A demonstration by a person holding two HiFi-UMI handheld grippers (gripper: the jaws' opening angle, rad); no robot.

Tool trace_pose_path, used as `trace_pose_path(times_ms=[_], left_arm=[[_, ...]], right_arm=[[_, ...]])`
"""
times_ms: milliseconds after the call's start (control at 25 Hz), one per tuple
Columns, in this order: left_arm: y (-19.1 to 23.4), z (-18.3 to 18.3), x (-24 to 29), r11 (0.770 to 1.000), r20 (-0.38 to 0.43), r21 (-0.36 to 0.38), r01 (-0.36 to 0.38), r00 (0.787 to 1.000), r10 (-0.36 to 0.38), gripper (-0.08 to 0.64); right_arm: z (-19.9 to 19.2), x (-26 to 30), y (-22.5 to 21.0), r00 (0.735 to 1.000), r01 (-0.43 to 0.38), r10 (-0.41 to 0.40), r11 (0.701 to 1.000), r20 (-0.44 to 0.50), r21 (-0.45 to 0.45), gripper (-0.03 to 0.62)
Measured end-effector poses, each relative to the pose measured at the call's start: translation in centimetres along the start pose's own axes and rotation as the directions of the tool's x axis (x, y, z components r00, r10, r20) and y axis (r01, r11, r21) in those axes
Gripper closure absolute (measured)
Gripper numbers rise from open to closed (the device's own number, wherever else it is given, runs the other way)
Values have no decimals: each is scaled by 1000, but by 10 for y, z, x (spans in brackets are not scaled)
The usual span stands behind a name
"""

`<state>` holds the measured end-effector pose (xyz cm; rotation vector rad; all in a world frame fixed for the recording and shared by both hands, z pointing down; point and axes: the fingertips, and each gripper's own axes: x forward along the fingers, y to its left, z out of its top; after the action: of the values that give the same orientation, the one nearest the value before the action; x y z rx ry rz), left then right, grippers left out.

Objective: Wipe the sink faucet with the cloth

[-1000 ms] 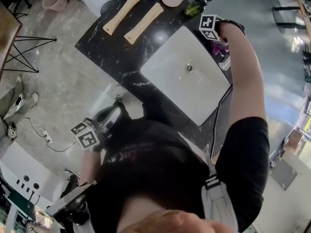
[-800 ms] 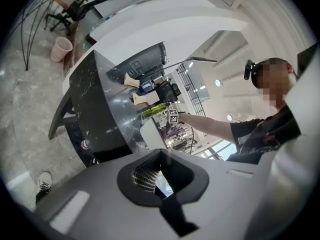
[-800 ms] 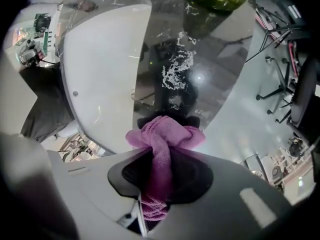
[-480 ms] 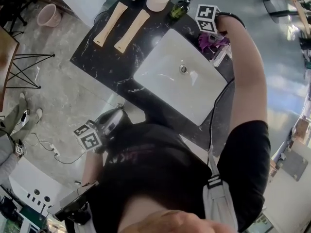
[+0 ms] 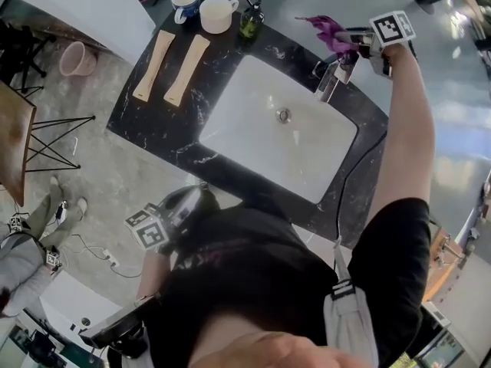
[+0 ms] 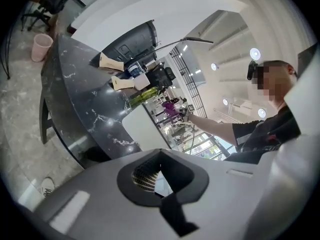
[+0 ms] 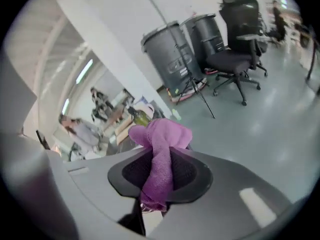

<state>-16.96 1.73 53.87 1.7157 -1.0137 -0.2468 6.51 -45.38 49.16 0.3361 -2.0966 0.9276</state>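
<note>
Closest in, the left gripper [image 6: 155, 180] has its jaws together on nothing, clear of the black veined countertop's [image 5: 153, 121] near edge; beyond lies the smooth white rectangular sink [image 5: 245, 102]; at its far rim stands the angular metal faucet [image 5: 331, 79]; above it, in open air, the right gripper [image 5: 350, 43] clamps the fluffy purple cloth [image 5: 328, 27].

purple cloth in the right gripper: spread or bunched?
Bunched. The purple cloth is squeezed into a narrow wad between the right gripper's jaws.
</note>
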Motion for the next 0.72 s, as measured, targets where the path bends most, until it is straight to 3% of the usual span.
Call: trace_pose_path(times_ms=[80, 160, 240, 360, 600, 720], left_arm=[[-1, -3, 4, 1000, -18, 2, -18, 1000, 18, 567], [-2, -5, 9, 999, -33, 0, -39, 999, 39, 566], [-3, -9, 14, 999, -41, -2, -48, 998, 48, 568], [-5, -13, 23, 999, -59, 6, -50, 997, 50, 568], [-12, -15, 34, 999, -96, 24, -45, 994, 47, 568], [-13, -11, 32, 999, -89, 32, -34, 995, 37, 568]], right_arm=[[-9, 2, -21, 985, -39, 17, 992, 173, 123, 490], [-31, 21, -46, 971, -82, 30, 974, 237, 213, 491], [-63, 45, -72, 982, -48, -6, 959, 190, 279, 492], [-91, 65, -96, 988, 39, -82, 950, 127, 310, 492], [-90, 66, -93, 985, 44, -89, 958, 149, 285, 492], [-81, 52, -84, 971, 16, -88, 952, 222, 306, 492]])
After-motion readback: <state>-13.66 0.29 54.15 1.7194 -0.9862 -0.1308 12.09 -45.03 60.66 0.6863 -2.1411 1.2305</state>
